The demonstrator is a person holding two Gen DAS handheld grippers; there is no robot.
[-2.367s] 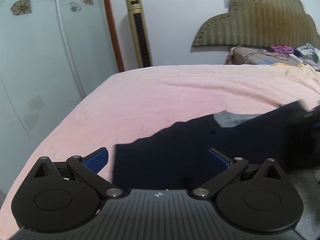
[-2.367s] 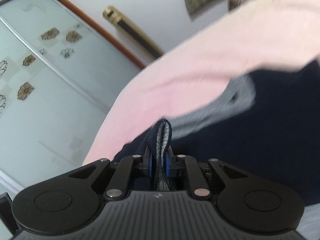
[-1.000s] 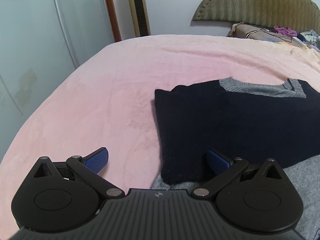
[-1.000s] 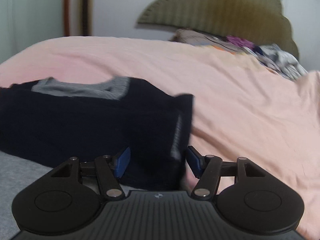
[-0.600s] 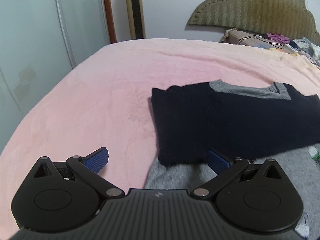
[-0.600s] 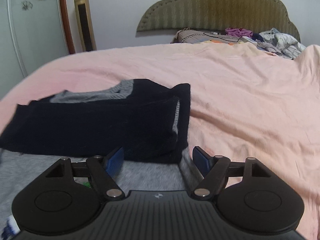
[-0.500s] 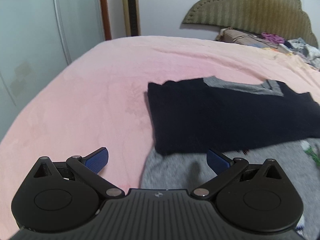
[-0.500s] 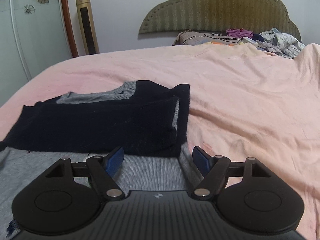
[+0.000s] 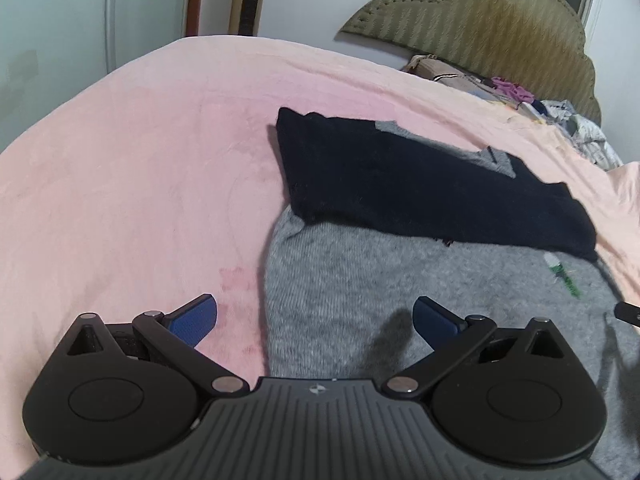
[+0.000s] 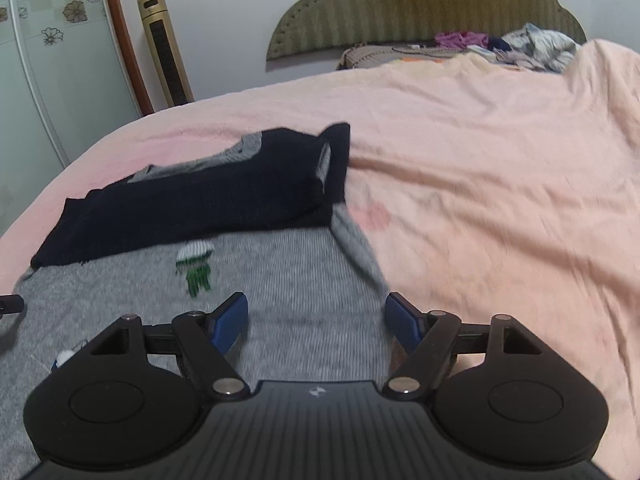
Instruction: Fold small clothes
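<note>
A small knit sweater lies on the pink bedspread [image 9: 120, 168]. Its dark navy part [image 9: 420, 188] is folded over the top, with a grey collar edge showing, and its grey body [image 9: 360, 280] spreads toward me with a small green and white motif [image 10: 196, 264]. In the right wrist view the navy part [image 10: 200, 208] and grey body [image 10: 288, 272] show too. My left gripper [image 9: 316, 320] is open above the grey body's near left edge. My right gripper [image 10: 316, 320] is open above the near right edge. Both hold nothing.
A padded olive headboard [image 10: 420, 4] stands at the far end with a pile of loose clothes [image 10: 528, 48] below it. A gold tower fan [image 10: 164, 48] and sliding wardrobe doors [image 10: 52, 60] line the left wall. The bedspread [image 10: 500, 184] stretches to the right.
The right gripper let go of the sweater's edge and opened. Both grippers drew back toward the near side, so the grey body has come into view.
</note>
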